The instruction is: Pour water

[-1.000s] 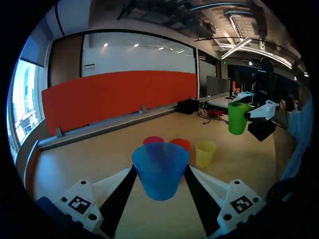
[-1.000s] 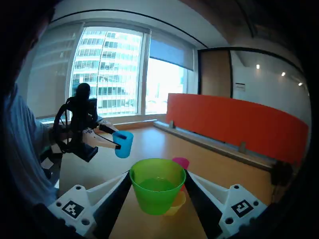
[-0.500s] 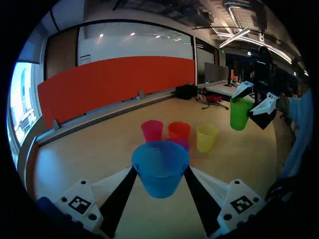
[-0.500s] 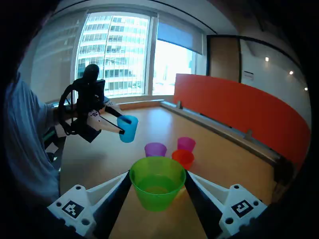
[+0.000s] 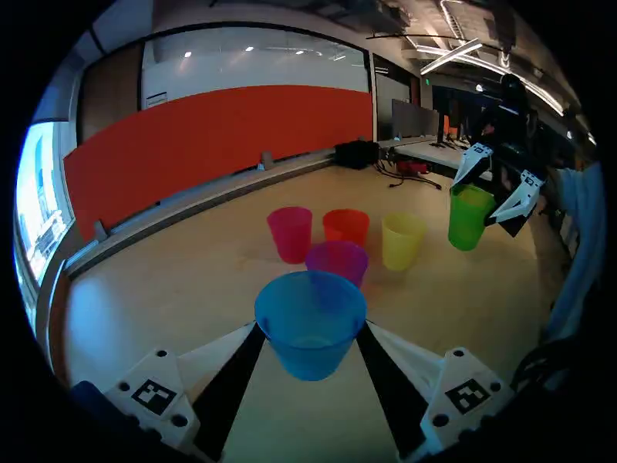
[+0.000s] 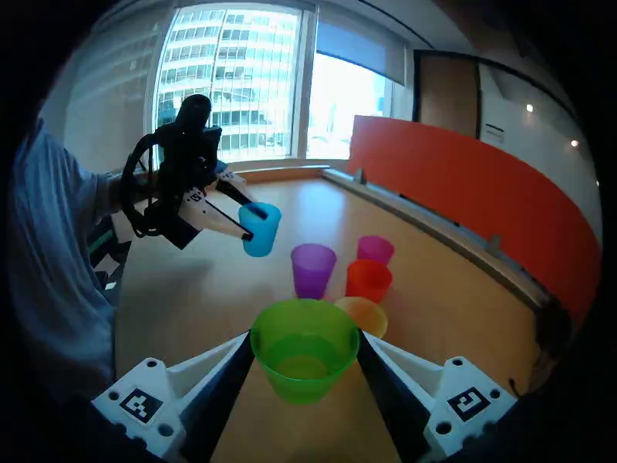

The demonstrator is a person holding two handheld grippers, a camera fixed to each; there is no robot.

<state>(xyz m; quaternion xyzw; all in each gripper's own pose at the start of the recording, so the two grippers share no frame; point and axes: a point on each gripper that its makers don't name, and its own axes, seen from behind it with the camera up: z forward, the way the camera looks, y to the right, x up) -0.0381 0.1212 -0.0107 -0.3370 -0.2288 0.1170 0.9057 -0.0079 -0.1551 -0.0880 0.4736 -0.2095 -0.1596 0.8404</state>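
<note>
Left gripper [image 5: 311,339] fingers clamp blue cup [image 5: 311,333]; right gripper [image 6: 305,355] fingers clamp green cup [image 6: 305,359], upright, above table [image 6: 193,285].

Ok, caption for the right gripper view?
Right gripper holds green cup upright over table; left gripper holds blue cup.

Cameras sit close behind the blue cup [image 5: 311,333] and green cup [image 6: 305,359]; both face the purple cup [image 5: 337,262] at twelve o'clock.
</note>
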